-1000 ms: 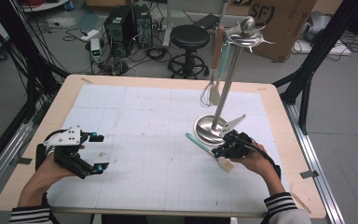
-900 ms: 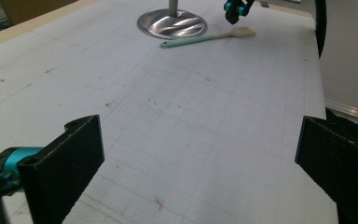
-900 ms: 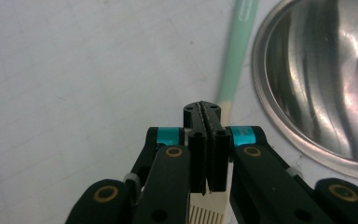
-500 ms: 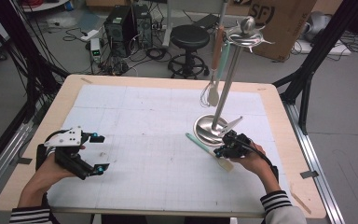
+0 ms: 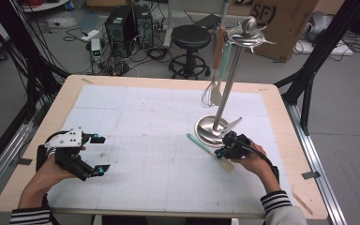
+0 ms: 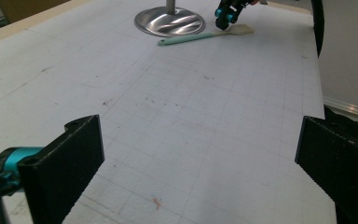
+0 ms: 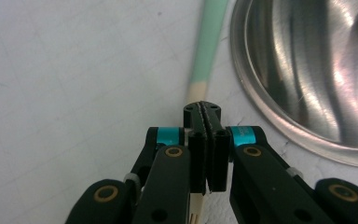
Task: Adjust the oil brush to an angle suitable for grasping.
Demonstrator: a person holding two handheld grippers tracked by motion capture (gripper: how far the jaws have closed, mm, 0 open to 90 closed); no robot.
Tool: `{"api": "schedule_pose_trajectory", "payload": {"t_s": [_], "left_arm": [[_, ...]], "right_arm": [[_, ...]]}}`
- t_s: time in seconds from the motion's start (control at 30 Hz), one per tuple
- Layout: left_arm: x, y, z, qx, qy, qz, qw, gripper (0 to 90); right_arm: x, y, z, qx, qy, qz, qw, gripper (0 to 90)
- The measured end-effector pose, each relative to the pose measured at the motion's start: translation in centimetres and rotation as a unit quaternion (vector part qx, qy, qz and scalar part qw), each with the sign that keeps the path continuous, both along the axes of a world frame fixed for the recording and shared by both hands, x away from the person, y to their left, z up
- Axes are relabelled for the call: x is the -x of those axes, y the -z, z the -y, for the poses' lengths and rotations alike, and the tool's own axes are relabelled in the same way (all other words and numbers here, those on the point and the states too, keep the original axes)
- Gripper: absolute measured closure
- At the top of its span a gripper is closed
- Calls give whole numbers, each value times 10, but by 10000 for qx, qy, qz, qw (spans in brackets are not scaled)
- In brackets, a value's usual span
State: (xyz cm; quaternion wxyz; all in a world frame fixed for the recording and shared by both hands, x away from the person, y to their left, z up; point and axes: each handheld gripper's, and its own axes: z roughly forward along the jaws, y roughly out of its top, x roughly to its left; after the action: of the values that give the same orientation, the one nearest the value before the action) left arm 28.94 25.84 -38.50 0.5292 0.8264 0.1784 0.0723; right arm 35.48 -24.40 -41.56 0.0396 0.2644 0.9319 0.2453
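- Right tongs (image 7: pixel 204 112) pinching shut on spatula (image 5: pixel 205 146), near its pale blade, probably for lifting.
- Spatula lying flat on bench (image 5: pixel 136 117), just beside stand (image 5: pixel 212 130), likely bound for hanging.
- Left tongs (image 6: pixel 196 154) gaping wide, gripping nothing, well apart.

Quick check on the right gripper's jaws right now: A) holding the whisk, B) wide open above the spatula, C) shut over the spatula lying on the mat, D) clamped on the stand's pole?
C: in the right gripper view the right gripper has its jaws pressed together over the spatula, which lies on the mat beside the stand's steel base; the whisk hangs on the stand, untouched.
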Motion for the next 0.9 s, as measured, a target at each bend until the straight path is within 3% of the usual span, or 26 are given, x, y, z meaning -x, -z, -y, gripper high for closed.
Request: {"api": "schedule_pose_trajectory", "payload": {"t_s": [0.37,0.57,0.9], "left_arm": [[0,1,0,-7,-3,2,10000,17],[0,0,0,-5,5,5,10000,17],[0,0,0,-16,-2,16,10000,17]], "right_arm": [[-2,1,-2,-41,29,2,10000,887],[3,1,-7,-89,-233,-136,9996,888],[18,0,-21,-13,-849,-259,9961,888]]}}
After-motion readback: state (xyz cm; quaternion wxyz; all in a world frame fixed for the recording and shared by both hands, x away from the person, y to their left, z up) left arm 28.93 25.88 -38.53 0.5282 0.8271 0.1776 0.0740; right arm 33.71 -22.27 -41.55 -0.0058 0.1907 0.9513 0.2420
